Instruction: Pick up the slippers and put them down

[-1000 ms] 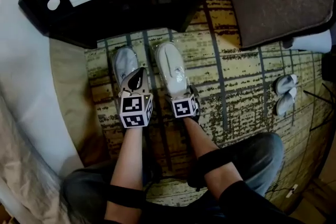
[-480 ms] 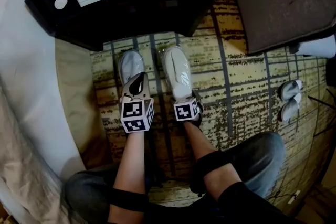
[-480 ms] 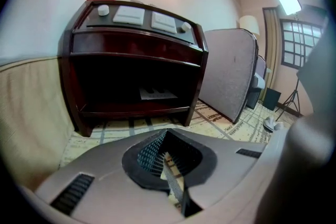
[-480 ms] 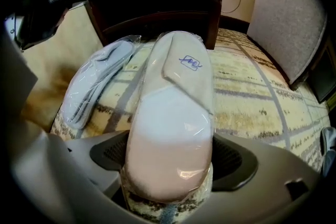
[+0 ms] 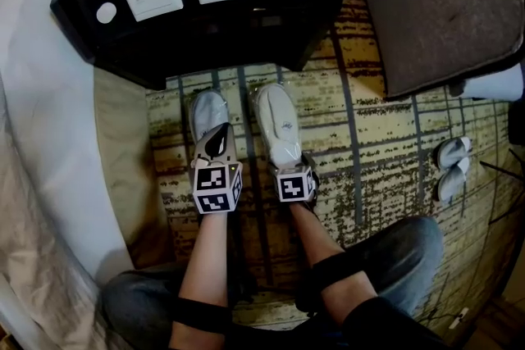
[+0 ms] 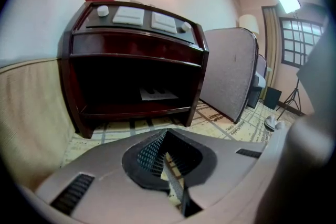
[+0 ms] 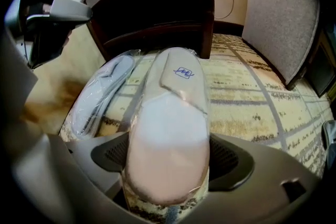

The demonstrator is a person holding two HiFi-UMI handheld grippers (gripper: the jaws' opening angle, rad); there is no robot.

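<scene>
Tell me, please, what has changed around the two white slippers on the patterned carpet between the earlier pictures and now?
The right gripper has just been closing its jaws on the heel of the white fabric slipper with the blue logo; the pads now meet its sides. Nothing was lifted. The left gripper stayed shut above the plastic-wrapped white slipper, and both slippers lie unmoved on the yellow patterned carpet.

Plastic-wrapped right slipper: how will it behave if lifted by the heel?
Probably floppy: the right slipper looks thin and soft, so its toe may droop. Its glossy clear wrap could slip; the jaws of the right hand-held gripper, heel between them, have just been closing and seem to touch both sides. Likely light, and flat, so unlikely to roll.
</scene>
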